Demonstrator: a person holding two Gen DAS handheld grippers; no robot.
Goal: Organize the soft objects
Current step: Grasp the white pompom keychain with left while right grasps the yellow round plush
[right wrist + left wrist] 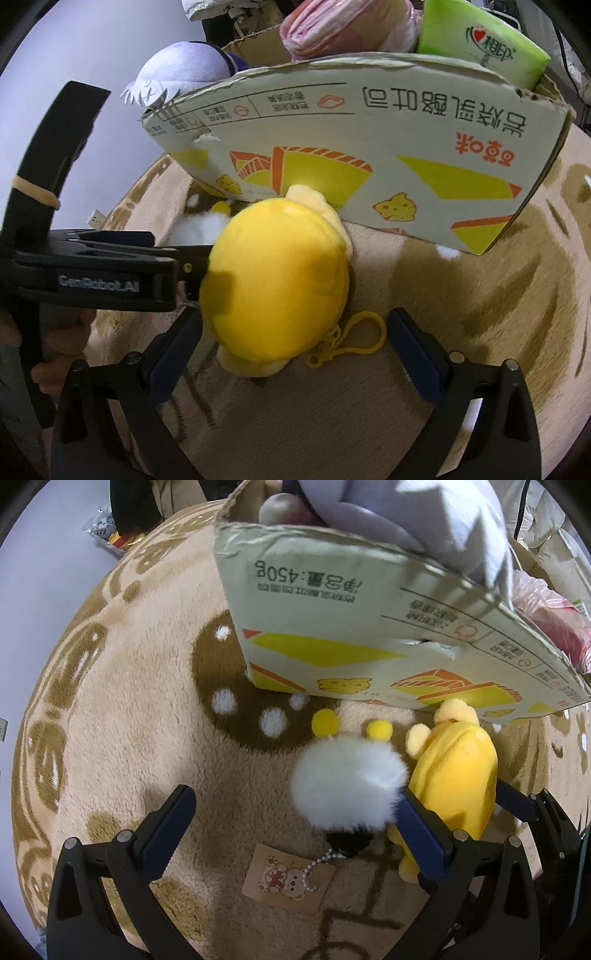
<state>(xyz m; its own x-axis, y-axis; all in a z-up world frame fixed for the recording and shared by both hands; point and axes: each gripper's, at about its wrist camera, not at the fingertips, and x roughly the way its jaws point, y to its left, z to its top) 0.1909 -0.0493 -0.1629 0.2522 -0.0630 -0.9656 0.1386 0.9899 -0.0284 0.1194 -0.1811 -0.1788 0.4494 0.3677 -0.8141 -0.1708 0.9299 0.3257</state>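
A white fluffy pompom charm (347, 779) with two small yellow balls lies on the rug, its bear tag (288, 878) on a bead chain in front. My left gripper (295, 797) is open around it, and the pompom touches the right finger (421, 830). Right beside it lies a yellow plush (458, 775). In the right wrist view this yellow plush (277, 280) sits between the spread fingers of my open right gripper (293, 317), nearer the left finger. The left gripper (110, 269) reaches in from the left, against the plush. Only a patch of the pompom (199, 229) shows behind it.
A printed cardboard box (332, 609) stands just behind both toys on the beige patterned rug (147, 720). In the box (369, 129) are a purple-white plush (177, 70), a pink bundle (343, 29) and a green tissue pack (480, 40). The plush's yellow loop (347, 343) lies by it. A hand (55, 339) holds the left gripper.
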